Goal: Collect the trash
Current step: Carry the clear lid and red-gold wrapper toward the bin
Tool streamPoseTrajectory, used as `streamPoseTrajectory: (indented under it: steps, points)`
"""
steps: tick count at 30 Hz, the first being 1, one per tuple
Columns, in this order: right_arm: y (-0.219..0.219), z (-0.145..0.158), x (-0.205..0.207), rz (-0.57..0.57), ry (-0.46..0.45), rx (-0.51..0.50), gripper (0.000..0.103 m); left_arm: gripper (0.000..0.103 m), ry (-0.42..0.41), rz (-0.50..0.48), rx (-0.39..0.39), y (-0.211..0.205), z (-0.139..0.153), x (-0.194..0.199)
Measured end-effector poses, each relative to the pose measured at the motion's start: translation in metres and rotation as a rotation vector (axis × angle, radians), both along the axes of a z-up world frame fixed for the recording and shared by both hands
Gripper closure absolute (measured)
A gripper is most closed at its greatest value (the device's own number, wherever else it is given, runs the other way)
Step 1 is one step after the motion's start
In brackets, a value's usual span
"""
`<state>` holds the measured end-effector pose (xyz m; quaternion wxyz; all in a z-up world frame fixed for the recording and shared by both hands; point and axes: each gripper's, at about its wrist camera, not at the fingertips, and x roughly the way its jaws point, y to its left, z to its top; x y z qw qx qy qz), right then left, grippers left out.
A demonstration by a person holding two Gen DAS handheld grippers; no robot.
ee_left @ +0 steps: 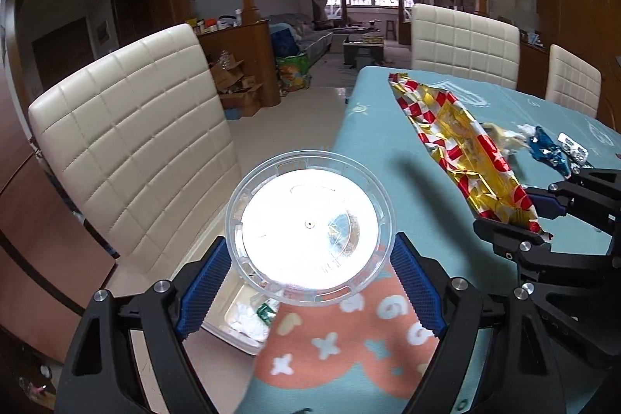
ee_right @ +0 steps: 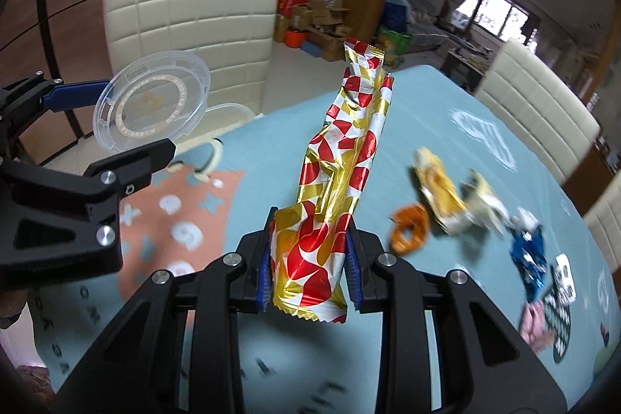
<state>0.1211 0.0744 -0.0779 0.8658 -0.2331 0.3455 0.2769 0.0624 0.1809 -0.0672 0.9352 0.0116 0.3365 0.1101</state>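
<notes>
Overhanging the table (ee_left: 372, 127) edge, left gripper (ee_left: 310, 274) clamps lid (ee_left: 308, 226).

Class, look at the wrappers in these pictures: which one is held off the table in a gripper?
The long red, white and gold foil wrapper, clamped in the right gripper. The blue wrapper and the yellow wrapper lie loose on the tablecloth.

Your table (ee_right: 427, 96), in its teal cloth with an orange patch (ee_right: 170, 220) near the edge, carries scattered wrappers: an orange one (ee_right: 409, 233), a yellow one (ee_right: 442, 194), a blue one (ee_right: 529, 255) toward its right edge.
</notes>
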Motion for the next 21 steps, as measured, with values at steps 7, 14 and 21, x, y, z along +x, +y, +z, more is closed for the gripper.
streamPoseTrajectory:
  steps: [7,14,21]
  points:
    - [0.042,-0.007,0.014,0.059,-0.005,-0.025,0.072,0.022,0.014,0.063,-0.014,0.034,-0.007,0.002]
    - [0.074,-0.016,0.032,0.083,-0.009,-0.047,0.071,0.021,0.033,0.108,-0.049,0.063,-0.018,0.014]
    - [0.08,-0.028,0.046,0.076,0.02,-0.06,0.07,0.021,0.08,0.117,-0.104,0.079,-0.032,0.032]
